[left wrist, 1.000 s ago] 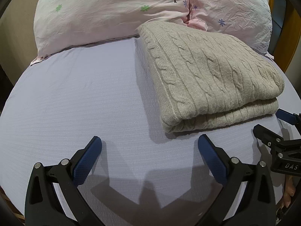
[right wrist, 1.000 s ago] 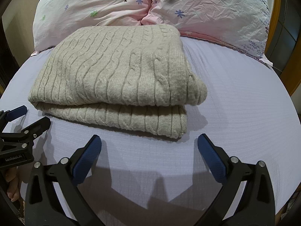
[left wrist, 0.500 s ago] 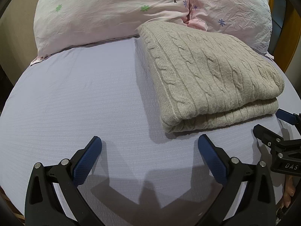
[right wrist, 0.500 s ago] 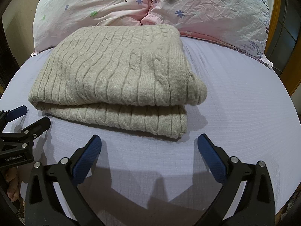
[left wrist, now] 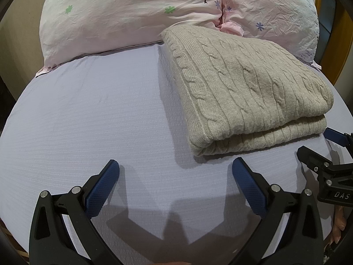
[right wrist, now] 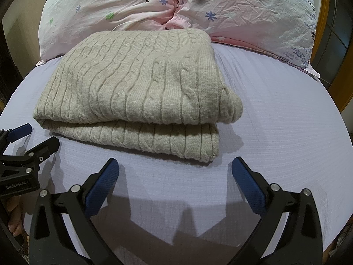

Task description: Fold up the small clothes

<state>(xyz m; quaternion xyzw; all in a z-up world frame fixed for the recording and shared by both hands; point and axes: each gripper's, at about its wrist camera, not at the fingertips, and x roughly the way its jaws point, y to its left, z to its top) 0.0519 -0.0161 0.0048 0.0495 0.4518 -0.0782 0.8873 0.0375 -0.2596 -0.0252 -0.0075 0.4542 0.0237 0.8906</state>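
Observation:
A beige cable-knit sweater [left wrist: 242, 88] lies folded in a thick rectangle on the lilac bed sheet [left wrist: 88, 114]; it also shows in the right wrist view [right wrist: 141, 88]. My left gripper [left wrist: 175, 170] is open and empty, low over the sheet, just in front of the sweater's near left corner. My right gripper [right wrist: 175, 170] is open and empty, just in front of the sweater's near edge. Each gripper shows at the side of the other's view: the right one [left wrist: 326, 148], the left one [right wrist: 26, 139].
Two pink flowered pillows [left wrist: 136, 13] [right wrist: 253, 15] lie against the head of the bed behind the sweater. A wooden bed frame [left wrist: 344, 35] shows at the far right. Bare sheet lies left of the sweater.

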